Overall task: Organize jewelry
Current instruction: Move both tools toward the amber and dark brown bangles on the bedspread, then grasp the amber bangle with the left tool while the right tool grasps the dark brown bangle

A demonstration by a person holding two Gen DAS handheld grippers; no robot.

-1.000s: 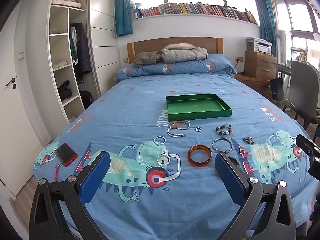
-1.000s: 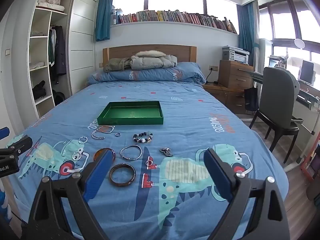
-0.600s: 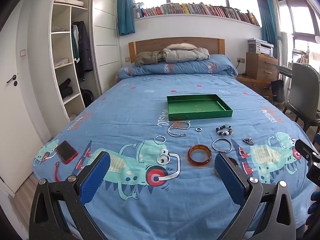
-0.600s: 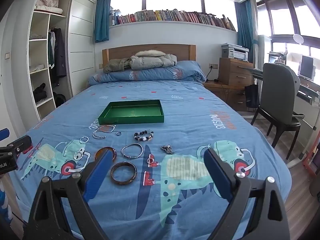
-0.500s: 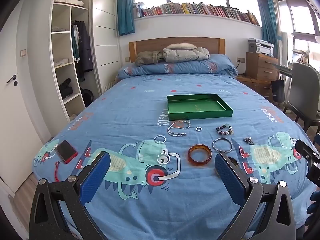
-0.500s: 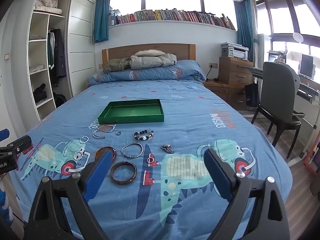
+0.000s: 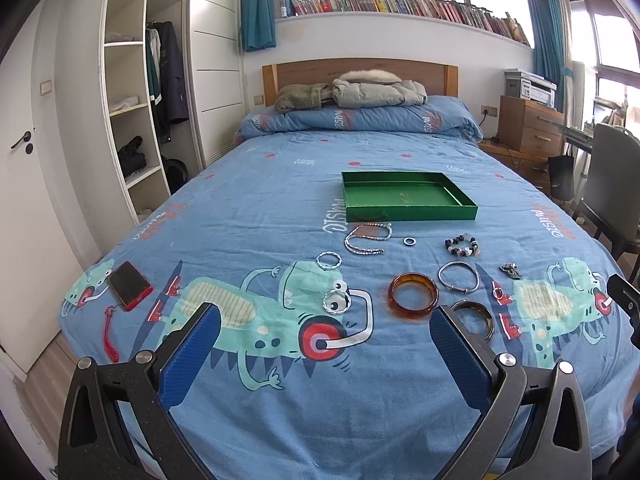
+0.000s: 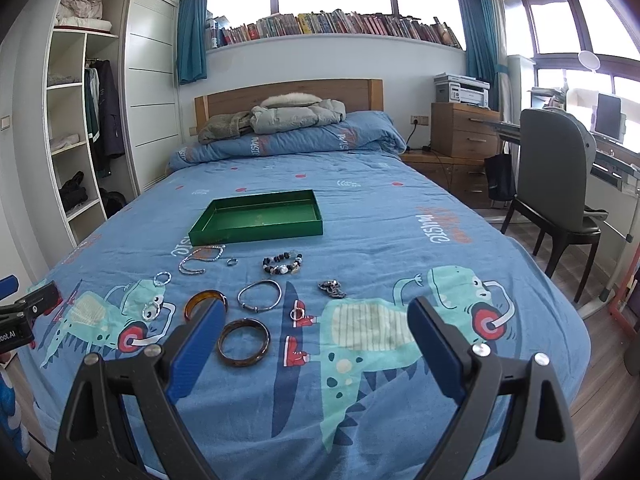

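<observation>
An empty green tray (image 7: 408,213) (image 8: 256,236) lies mid-bed. In front of it jewelry is spread on the blue bedspread: an amber bangle (image 7: 413,298) (image 8: 205,302), a dark bangle (image 7: 476,318) (image 8: 243,342), a silver bangle (image 7: 458,276) (image 8: 259,295), a bead bracelet (image 7: 461,245) (image 8: 282,264), a silver chain (image 7: 366,239) (image 8: 199,259), small rings and a charm (image 8: 332,288). My left gripper (image 7: 324,330) and right gripper (image 8: 316,330) are both open and empty, held above the bed's near end, short of the jewelry.
A red phone (image 7: 129,285) with a red strap lies at the bed's left edge. A folded jacket (image 7: 360,92) lies on the pillow. A wardrobe (image 7: 136,120) stands left; a chair (image 8: 560,196) and a drawer unit (image 8: 464,132) stand right.
Both views have barely shifted; the grippers stay open and nothing on the bed has moved.
</observation>
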